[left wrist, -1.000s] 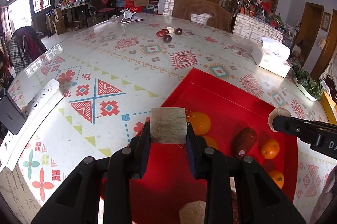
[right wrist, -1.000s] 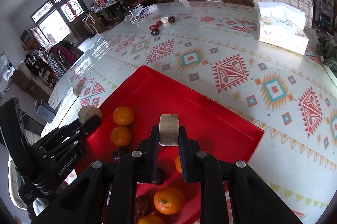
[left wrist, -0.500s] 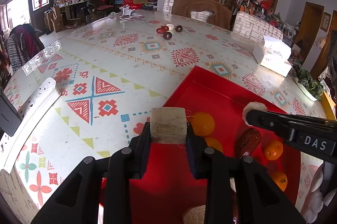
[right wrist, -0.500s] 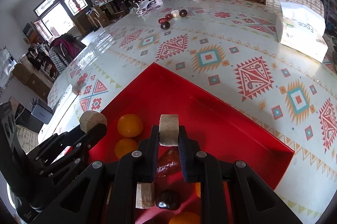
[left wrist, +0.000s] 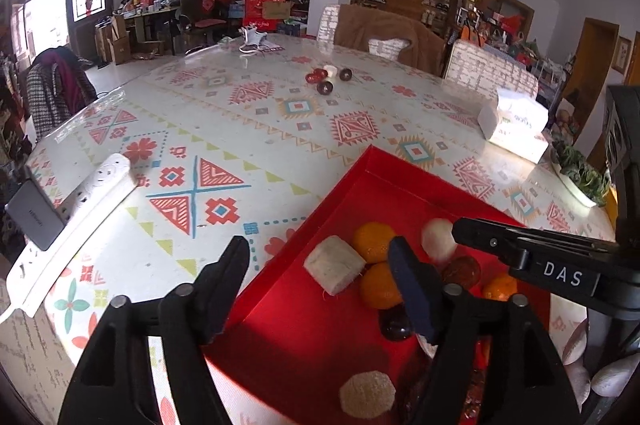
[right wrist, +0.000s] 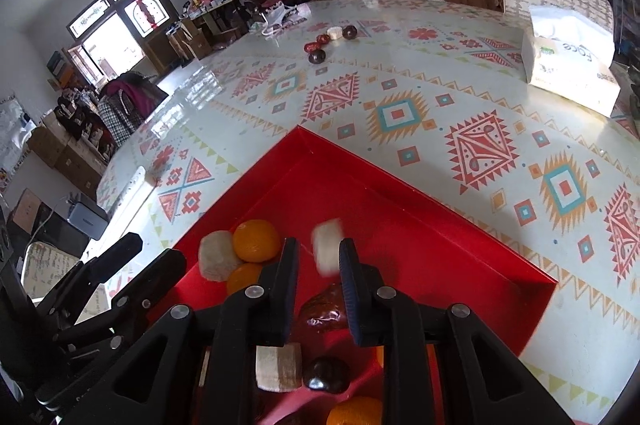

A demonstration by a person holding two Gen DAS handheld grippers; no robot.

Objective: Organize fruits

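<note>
Over the red tray (right wrist: 460, 221) on the tabletop (left wrist: 280, 129), we are spreading both tongs, left (left wrist: 320, 267) and right (right wrist: 319, 257), so each pale block (left wrist: 334, 265) (right wrist: 328, 251) is dropping beside the oranges (left wrist: 374, 241), gathering the fruits together.

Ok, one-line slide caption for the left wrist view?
Open left hand-held gripper above pale cut block lying in red tray.

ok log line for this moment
left claw open | pale block lying in red tray beside oranges | right claw open, blurred pale piece in its gap
</note>
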